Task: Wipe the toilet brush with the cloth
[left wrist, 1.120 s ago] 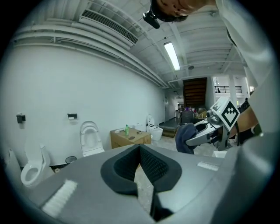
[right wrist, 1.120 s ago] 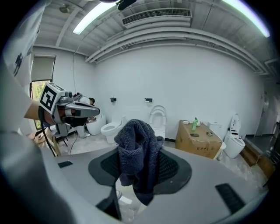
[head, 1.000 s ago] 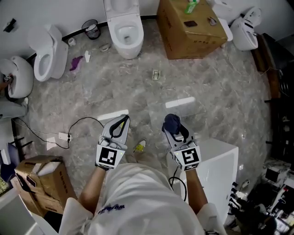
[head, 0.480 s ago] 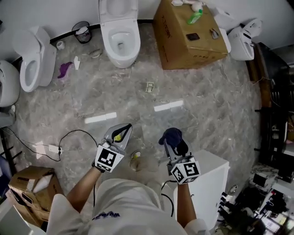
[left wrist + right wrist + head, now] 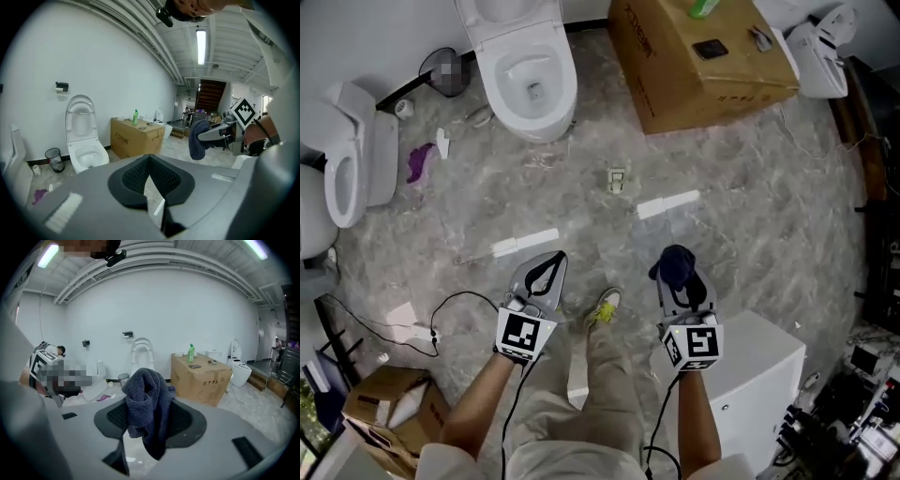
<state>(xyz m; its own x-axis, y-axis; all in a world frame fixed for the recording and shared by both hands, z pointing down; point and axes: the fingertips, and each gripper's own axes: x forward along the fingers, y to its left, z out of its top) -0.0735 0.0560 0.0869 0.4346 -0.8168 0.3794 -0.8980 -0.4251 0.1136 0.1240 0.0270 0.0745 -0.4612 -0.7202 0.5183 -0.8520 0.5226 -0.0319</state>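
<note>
Your left tool (image 5: 551, 264) is held low over the marble floor (image 5: 750, 216), pointing forward, with its two jaws brought together at the tips and nothing caught between them; through the opening behind the tips you see only floor. Your right tool (image 5: 679, 279) is level with it and well apart from it, clamped on the dark blue cloth (image 5: 147, 399), which is bunched between the pads, rises above the jaw tips and hangs down below them in a loose fold. Both tools sit above the floor on either side of your forward foot in its yellow-green shoe (image 5: 602, 307). Ahead of you an open white toilet (image 5: 525, 80) stands against the wall with its lid raised, and just to its right is a cardboard box (image 5: 694, 66) with a green bottle (image 5: 191, 353) standing on top. A second toilet (image 5: 352, 169) sits off to your left, with a purple rag (image 5: 417, 161) on the floor near it. A white cabinet (image 5: 759, 356) stands close beside your right arm.
</note>
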